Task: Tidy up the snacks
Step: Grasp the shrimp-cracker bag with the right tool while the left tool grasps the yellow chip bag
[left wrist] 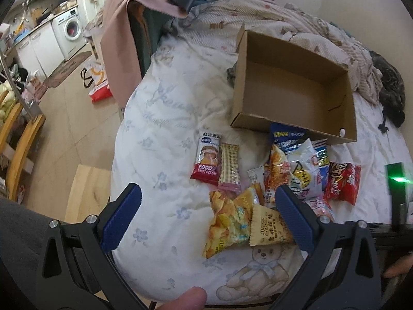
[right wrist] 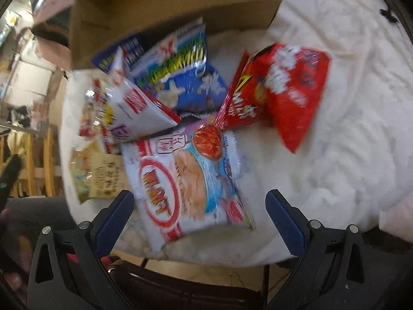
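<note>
Both hand-held grippers spread, empty; left, right. Cardboard box opening upward, long axis running away.

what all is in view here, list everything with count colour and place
cardboard box: 1, brown, open and empty, on the bed behind the snacks
snack packets: a dozen or so, mixed colours, loose pile on the bed in front of the box; exact count unclear where they overlap
red rice cake packet: 1, red and white, left of the pile
wafer packet: 1, clear and pink, touching the rice cake packet
red bag: 1, red, right end of the pile
white and red packet: 1, nearest the right gripper
bed cover: 1, white with pale blue flowers and a teddy bear print
washing machine: 1, white, far left
left gripper: 1, black with blue pads, open above the pile
right gripper: 1, black with blue pads, open
</note>
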The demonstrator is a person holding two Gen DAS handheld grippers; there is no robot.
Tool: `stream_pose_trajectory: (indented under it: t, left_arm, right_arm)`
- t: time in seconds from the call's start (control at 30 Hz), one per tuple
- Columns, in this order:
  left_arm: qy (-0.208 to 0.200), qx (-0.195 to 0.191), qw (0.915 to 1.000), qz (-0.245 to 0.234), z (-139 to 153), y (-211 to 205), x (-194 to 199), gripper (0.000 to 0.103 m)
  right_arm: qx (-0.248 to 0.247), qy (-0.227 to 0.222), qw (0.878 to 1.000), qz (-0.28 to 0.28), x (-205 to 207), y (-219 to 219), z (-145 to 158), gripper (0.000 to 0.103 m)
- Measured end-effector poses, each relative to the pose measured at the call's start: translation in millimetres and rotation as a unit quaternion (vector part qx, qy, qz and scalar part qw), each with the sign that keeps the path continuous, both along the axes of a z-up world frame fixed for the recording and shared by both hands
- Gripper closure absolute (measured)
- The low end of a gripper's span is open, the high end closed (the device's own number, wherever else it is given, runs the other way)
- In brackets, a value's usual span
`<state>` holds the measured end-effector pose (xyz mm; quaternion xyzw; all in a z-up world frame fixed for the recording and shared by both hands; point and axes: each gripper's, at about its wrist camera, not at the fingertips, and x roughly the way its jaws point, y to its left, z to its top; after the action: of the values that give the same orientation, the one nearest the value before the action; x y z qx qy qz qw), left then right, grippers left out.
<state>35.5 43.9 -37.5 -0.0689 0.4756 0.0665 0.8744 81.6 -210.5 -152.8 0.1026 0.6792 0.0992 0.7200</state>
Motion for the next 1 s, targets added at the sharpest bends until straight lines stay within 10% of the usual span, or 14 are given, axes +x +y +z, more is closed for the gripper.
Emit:
stream_pose_trajectory:
  t: [0.23, 0.37, 0.63, 1.0]
  left_arm:
    - [0.027, -0.018, 0.9994, 0.011, -8.5, 11.7, 5.8, 0.001]
    - [0.059, -0.033, 0.9977, 0.004, -19.2, 10.5, 12.4, 0.001]
    - [0.126, -0.056, 0.9904, -0.008, -47.7, 12.8, 22.3, 0.001]
    - [0.194, -0.091, 0.9765, 0.018, -89.6, 25.7, 32.4, 0.011]
  right_arm:
    - [-0.022, 0.019, 1.000, -0.001, -0.6, 14.0, -30.4, 0.000]
    - [-0.015, -0.004, 1.000, 0.012, -9.3, 24.6, -22.5, 0.035]
    - [0.030, -0.023, 0.999, -0.012, -37.0, 9.9, 26.9, 0.068]
    - [0.126, -0.079, 0.988, -0.043, -45.1, -33.1, 67.5, 0.073]
